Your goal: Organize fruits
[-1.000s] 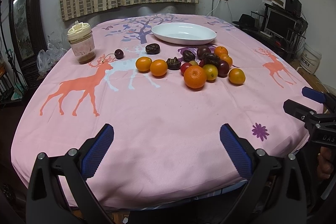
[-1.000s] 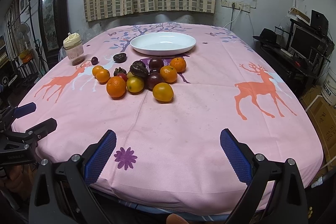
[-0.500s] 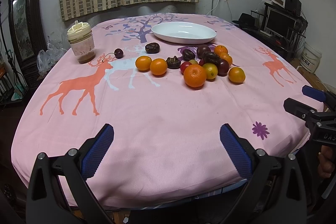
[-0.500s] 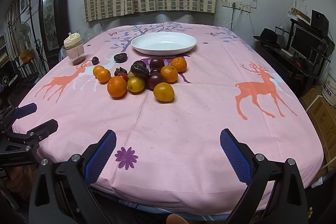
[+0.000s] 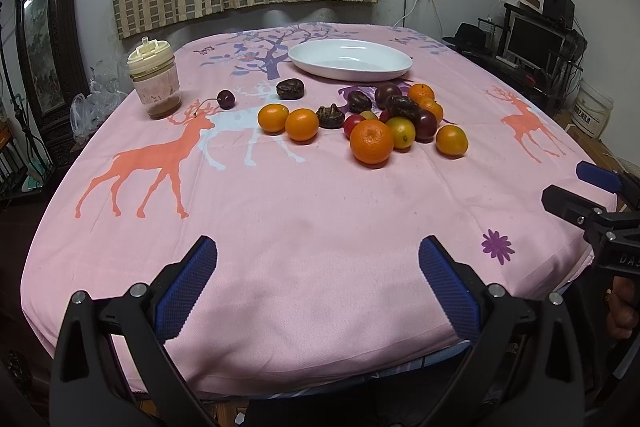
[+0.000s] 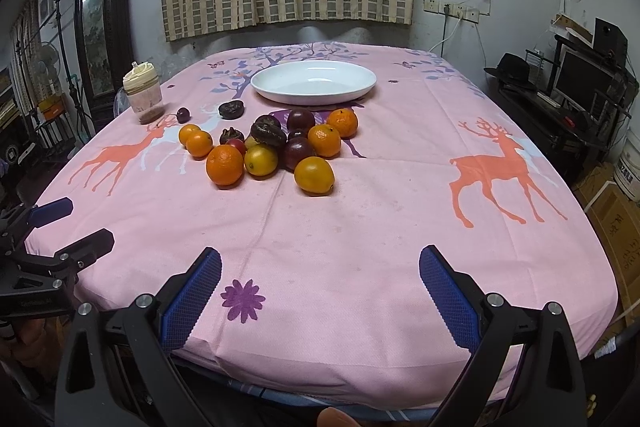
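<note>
1. Left claw (image 5: 318, 273) and right claw (image 6: 320, 277): both released, empty, at the near edge of the surface (image 6: 400, 227).
2. Fruits (image 6: 276, 143): clustered mid-surface, just before the empty white dish (image 6: 314, 83).
3. Nearest orange (image 6: 225, 165): likely firm, light and prone to rolling; grip across its widest part.
4. Dark plum (image 6: 298, 151): probably softer; squeeze gently.

Fruit cluster (image 5: 384, 119) at the table's (image 5: 280, 227) centre — plate (image 5: 350, 59) behind it, cherry (image 5: 226, 99) and lidded jar (image 5: 154, 83) to its left, near the edge.
</note>
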The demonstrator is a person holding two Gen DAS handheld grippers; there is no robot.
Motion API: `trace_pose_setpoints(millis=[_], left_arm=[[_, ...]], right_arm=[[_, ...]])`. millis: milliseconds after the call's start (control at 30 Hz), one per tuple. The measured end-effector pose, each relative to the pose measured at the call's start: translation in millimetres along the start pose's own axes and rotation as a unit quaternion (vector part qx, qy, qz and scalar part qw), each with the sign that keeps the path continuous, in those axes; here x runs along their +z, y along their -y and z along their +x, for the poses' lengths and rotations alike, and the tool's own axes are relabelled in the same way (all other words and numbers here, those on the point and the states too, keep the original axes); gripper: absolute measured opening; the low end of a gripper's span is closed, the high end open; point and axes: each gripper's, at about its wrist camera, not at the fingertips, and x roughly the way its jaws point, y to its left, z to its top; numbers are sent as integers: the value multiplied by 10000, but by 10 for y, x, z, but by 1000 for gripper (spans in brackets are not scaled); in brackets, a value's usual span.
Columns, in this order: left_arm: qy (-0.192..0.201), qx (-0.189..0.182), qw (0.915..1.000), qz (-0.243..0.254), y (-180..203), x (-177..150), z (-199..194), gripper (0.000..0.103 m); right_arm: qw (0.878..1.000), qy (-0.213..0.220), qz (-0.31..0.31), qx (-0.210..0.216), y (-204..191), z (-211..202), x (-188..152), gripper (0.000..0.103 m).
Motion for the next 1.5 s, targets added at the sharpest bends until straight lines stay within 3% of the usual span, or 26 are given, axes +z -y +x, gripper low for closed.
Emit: trace_pose_setpoints(millis=[533,700,933,1100,1400,1500], left_arm=[[-121,-8,9999,10,-41,-40,118,99],[-154,-206,9997,11,-157,-74,262,99],[-119,-640,9976,218,-197,65,443,99],[-136,-949,9949,308,-191,230,563,99],[-225,-1395,9895,315,-152,455,818,98],[-361,-1470,9878,375,-97,513,933,98]], right_arm=[[9997,-191,68,121,9,166,-57,99],[9983,-473,251,245,100,412,-116,99],[9965,-529,368,524,196,718,149,79],[9948,-803,-80,619,101,1044,440,66],[9899,-1143,-535,641,76,1433,642,65],[9879,-1204,-703,681,33,1523,662,58]])
